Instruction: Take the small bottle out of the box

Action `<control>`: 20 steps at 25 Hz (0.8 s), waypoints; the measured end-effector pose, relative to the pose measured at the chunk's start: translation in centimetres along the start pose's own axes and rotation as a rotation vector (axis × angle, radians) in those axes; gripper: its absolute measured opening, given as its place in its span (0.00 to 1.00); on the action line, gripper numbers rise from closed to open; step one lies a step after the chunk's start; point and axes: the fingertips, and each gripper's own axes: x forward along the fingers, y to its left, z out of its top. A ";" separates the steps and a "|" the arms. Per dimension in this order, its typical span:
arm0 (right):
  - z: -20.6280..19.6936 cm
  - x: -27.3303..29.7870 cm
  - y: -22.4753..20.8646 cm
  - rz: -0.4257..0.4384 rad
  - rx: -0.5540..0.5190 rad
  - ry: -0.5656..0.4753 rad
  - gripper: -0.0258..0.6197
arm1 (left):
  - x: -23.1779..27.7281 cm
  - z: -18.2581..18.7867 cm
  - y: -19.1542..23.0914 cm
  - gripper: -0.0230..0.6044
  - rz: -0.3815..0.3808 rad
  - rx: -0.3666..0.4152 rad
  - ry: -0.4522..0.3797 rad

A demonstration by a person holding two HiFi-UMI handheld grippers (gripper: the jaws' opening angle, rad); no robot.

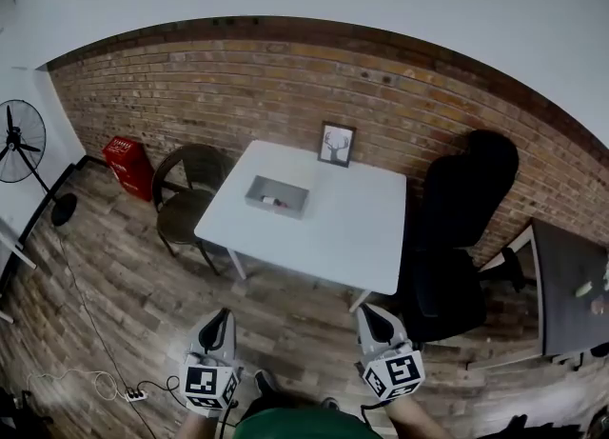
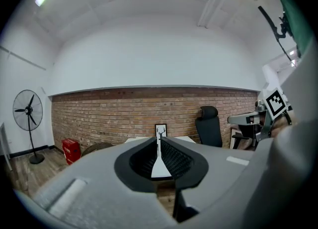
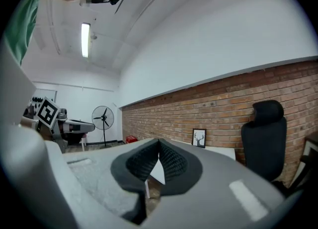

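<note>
A grey open box (image 1: 285, 210) stands on the white table (image 1: 343, 237), toward its left side. Inside lies a small object with a red end (image 1: 271, 201), likely the small bottle; it is too small to tell more. Both grippers are held low over the wooden floor, well short of the table's near edge. My left gripper (image 1: 225, 314) has its jaws shut with nothing between them, tips meeting (image 2: 158, 136). Beside it, my right gripper (image 1: 366, 311) is likewise shut and empty (image 3: 158, 142). Both point level toward the table and the brick wall.
A framed deer picture (image 1: 336, 144) stands at the table's far edge. A black office chair (image 1: 461, 228) sits right of the table, a brown chair (image 1: 190, 194) left of it. A red crate (image 1: 127, 167), a standing fan (image 1: 19, 142), a dark desk (image 1: 571, 285) and a floor power strip (image 1: 136, 394) surround them.
</note>
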 end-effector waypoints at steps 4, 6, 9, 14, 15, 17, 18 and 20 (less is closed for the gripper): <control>0.2 3.9 1.2 -0.059 0.012 0.022 0.04 | 3.3 0.2 4.3 0.08 -0.050 0.006 -0.006; 0.1 5.9 1.9 -0.080 0.019 0.034 0.04 | 4.5 -0.1 6.4 0.08 -0.071 -0.004 -0.002; -0.2 8.4 2.9 -0.109 0.026 0.056 0.04 | 5.8 -1.1 9.2 0.08 -0.094 -0.015 0.017; 0.0 11.6 3.6 -0.138 0.030 0.073 0.04 | 8.0 -2.3 13.1 0.08 -0.103 -0.033 0.036; 0.2 12.3 3.6 -0.140 0.024 0.076 0.04 | 8.5 -2.4 13.5 0.08 -0.105 -0.037 0.039; 0.2 13.6 2.9 -0.145 0.019 0.085 0.04 | 9.9 -2.6 14.0 0.08 -0.113 -0.041 0.046; 0.1 14.2 2.3 -0.148 0.022 0.091 0.04 | 10.7 -2.7 14.0 0.08 -0.116 -0.041 0.051; -0.5 15.8 1.2 -0.146 0.035 0.101 0.04 | 12.3 -2.8 14.0 0.08 -0.121 -0.038 0.060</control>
